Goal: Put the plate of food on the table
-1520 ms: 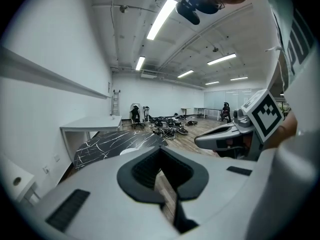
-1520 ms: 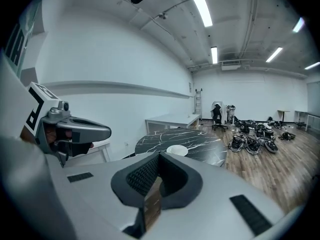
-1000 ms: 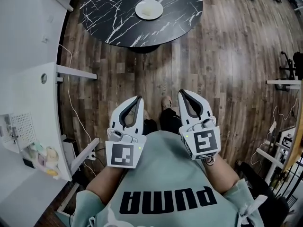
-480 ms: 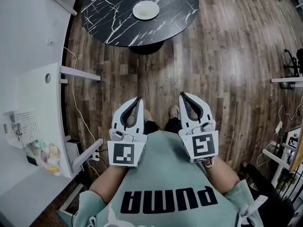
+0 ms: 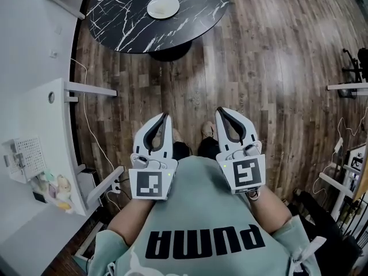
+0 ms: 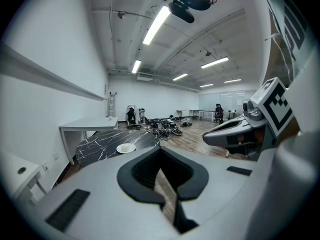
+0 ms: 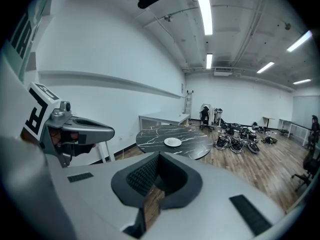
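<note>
A white plate (image 5: 163, 7) with a pale piece of food rests on the round black marble table (image 5: 126, 22) at the top of the head view, far ahead of me. Both grippers hang close to my torso over the wood floor, well short of the table. The left gripper (image 5: 165, 115) is shut with nothing in it, and the right gripper (image 5: 219, 111) is likewise shut and holds nothing. From the left gripper view the plate (image 6: 125, 148) sits small on the table (image 6: 97, 146), beyond the closed jaws. The right gripper view shows the plate (image 7: 173, 142) on the table (image 7: 150, 136).
A white counter (image 5: 34, 131) with a small rack runs along the left, with a cable on the floor beside it. White desks (image 5: 345, 88) and dark chair frames stand at the right. A white desk (image 7: 160, 118) and a heap of dark gear (image 7: 240, 143) lie behind the table.
The table and plate have slid a little left and up in the head view. Both grippers stay shut near my torso.
</note>
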{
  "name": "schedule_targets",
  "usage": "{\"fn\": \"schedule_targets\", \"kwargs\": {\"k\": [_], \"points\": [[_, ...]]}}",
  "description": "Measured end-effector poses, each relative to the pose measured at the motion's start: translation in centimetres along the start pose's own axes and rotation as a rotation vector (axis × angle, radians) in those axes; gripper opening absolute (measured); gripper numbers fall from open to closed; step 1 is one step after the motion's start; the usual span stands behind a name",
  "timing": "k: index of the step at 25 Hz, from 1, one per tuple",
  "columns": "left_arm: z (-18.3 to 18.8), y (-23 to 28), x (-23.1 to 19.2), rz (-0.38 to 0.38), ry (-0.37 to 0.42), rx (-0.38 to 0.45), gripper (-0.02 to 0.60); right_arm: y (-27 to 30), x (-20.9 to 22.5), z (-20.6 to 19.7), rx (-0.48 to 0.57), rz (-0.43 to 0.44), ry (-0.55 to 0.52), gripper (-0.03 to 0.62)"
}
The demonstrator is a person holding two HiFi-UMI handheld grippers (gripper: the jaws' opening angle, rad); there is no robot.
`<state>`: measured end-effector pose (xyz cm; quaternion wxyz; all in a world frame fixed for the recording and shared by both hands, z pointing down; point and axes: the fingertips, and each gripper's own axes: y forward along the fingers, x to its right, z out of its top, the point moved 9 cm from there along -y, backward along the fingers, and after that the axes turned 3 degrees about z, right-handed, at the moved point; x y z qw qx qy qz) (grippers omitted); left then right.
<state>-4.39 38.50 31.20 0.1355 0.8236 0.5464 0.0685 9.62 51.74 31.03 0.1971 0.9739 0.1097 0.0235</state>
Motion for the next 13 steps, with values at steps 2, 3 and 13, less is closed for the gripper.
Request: {"fn": "schedule_targets", "kwargs": {"k": [2,3,13], "points": [[0.1,-0.1,0.0,-0.005,0.004,0.005,0.006,-0.2,0.0,0.1,0.002,-0.005,-0.003,0.006],[0.2,-0.2,0.0,-0.007,0.003,0.011,0.006,-0.3,0.0,0.1,0.003,-0.008,-0.007,0.006],[0.9,-1.1,-1.5,-0.021,0.023,0.038,0.006,-0.3,-1.5,0.4,0.005,-0.028,-0.008,0.006]]}}
